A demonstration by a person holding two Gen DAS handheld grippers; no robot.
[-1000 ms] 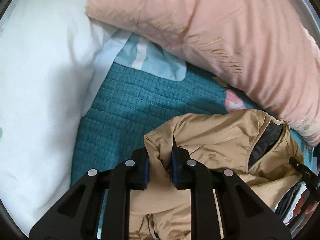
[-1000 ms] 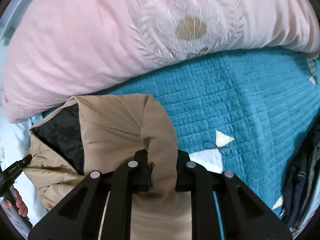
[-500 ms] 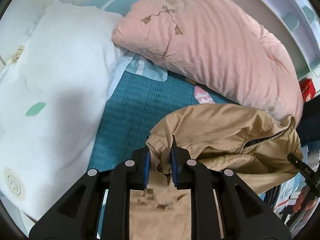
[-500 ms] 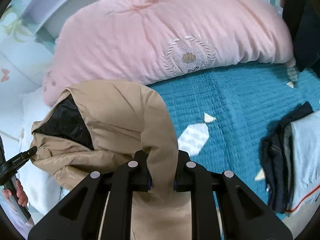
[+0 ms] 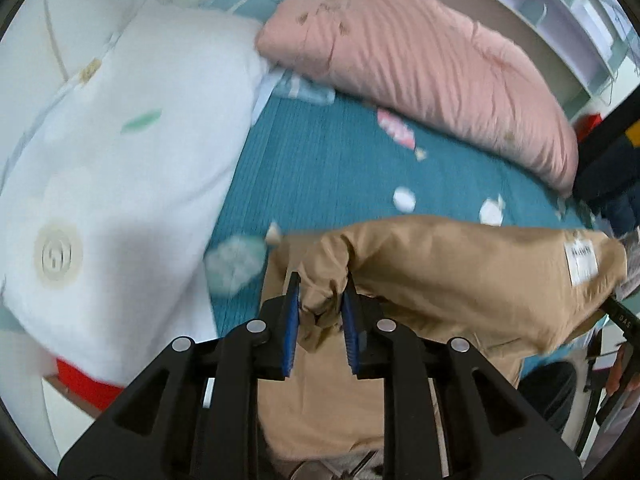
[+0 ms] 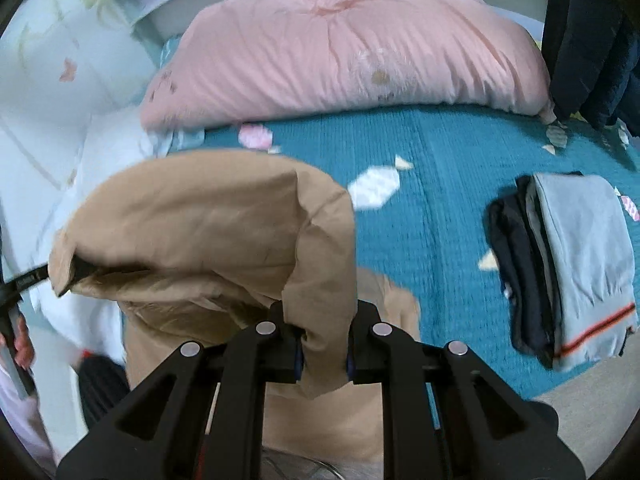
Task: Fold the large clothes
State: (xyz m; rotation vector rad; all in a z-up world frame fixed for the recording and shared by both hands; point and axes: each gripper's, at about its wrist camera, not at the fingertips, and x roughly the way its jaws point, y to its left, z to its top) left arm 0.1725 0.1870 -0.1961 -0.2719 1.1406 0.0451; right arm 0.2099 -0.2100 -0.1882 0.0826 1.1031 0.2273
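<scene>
A tan jacket [image 5: 460, 272] hangs in the air above the teal quilted bed [image 5: 332, 168]. My left gripper [image 5: 320, 308] is shut on a bunched fold of it. My right gripper [image 6: 323, 344] is shut on another fold of the same jacket [image 6: 208, 232], which drapes down below the fingers. A white label [image 5: 582, 262] shows on the jacket at the right in the left wrist view. The other gripper shows at each view's edge, holding the jacket's far end.
A large pink pillow [image 6: 352, 52] lies along the back of the bed [image 6: 440, 200]. A white duvet [image 5: 100, 168] lies at the left. A stack of folded dark and grey clothes [image 6: 568, 264] sits on the bed at the right. Dark clothing [image 6: 592, 40] hangs at the far right.
Both grippers have risen and pulled back from the bed with the jacket; it now hangs stretched between them, and more of the bed and the folded stack shows.
</scene>
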